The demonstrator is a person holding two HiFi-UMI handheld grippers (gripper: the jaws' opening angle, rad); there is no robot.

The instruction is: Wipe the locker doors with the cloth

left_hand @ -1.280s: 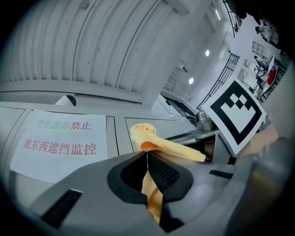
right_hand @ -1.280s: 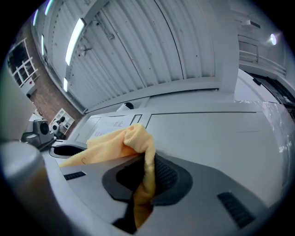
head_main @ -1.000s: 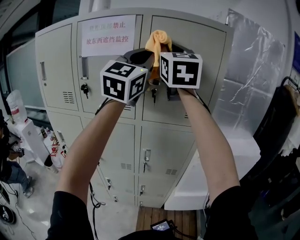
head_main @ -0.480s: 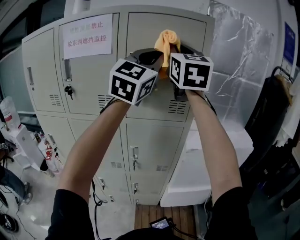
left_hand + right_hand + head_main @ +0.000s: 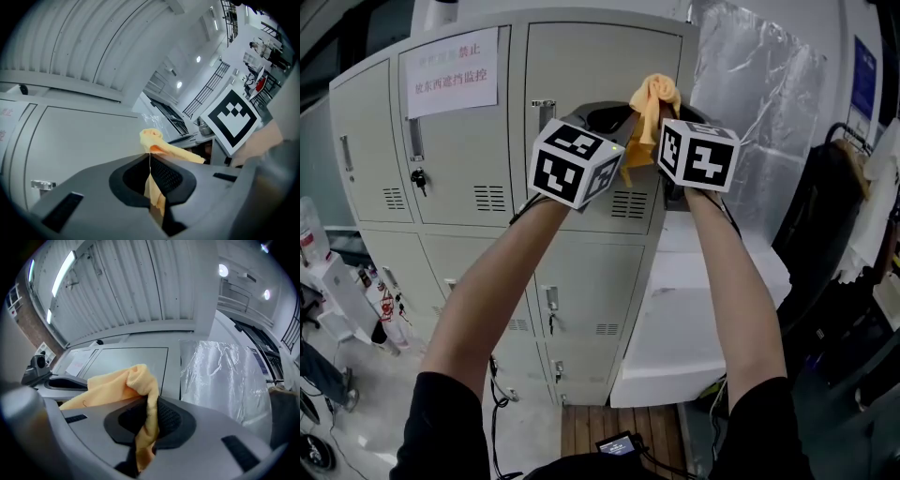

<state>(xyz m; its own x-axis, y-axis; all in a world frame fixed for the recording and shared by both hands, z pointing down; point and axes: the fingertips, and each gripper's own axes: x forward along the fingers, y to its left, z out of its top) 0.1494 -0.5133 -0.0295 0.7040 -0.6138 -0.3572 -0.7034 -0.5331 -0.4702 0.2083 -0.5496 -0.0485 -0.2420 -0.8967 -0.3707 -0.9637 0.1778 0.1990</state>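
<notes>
L gripper point(image 5: 149, 157) clamped on orange cloth point(image 5: 152, 138); locker door point(image 5: 79, 136) behind, prob. touching.

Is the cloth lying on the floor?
No, the orange cloth is pinched by both the left gripper and the right gripper, up in front of a top locker door.

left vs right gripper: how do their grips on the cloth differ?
The left gripper pinches only a thin edge of the cloth; the right gripper clamps a thicker fold. From the left gripper the cloth runs off toward the right gripper; at the right gripper it bunches above the jaws and trails back to the left gripper. Shared: both are shut on the same orange cloth, raised before the lockers.
</notes>
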